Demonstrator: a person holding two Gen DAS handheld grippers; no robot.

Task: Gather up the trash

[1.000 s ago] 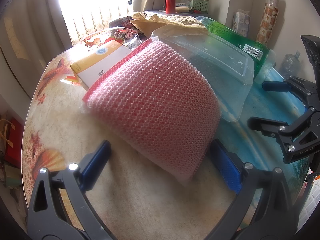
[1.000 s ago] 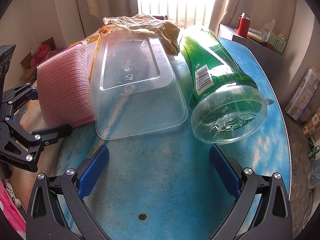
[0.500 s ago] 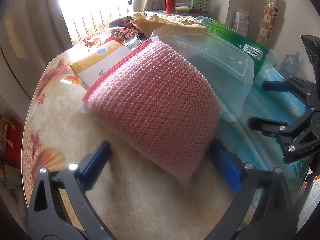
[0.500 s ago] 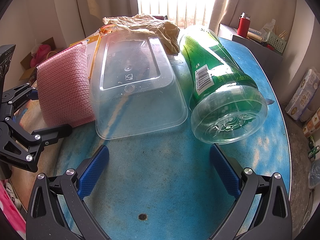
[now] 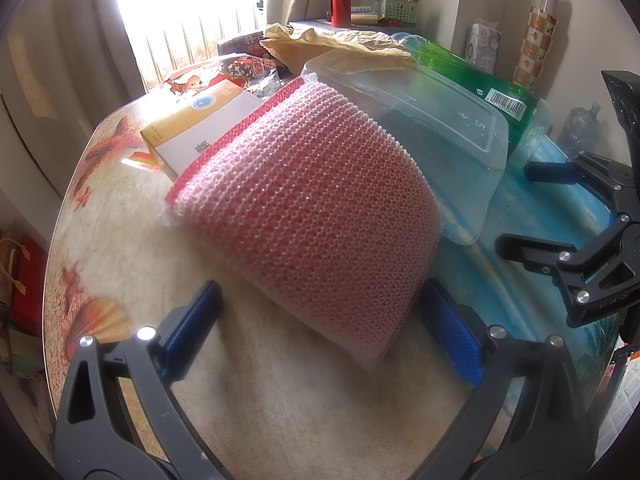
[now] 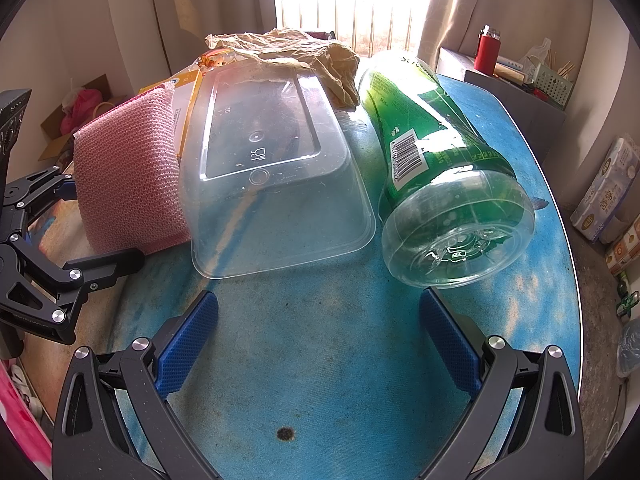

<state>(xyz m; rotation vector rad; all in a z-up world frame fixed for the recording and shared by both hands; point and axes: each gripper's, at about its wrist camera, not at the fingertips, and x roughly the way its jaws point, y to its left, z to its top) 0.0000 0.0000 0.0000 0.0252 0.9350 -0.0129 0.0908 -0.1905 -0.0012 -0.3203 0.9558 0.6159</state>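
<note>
Trash sits bunched mid-bench: pink mesh sponge [image 5: 312,208] leaning on upturned clear tub [image 6: 272,196], green bottle [image 6: 444,184] on its side just right of tub, crumpled brown paper [image 6: 288,52] behind, yellow box [image 5: 200,128] left of the sponge. Left tongs [image 5: 320,320] spread wide, straddling the sponge's near edge w/o touching. Right tongs [image 6: 320,328] also apart, empty, short of tub & bottle. Step: prob. lining up first pick; next needs left to ease fwd & close on sponge. Tub crowds its right side.
</note>
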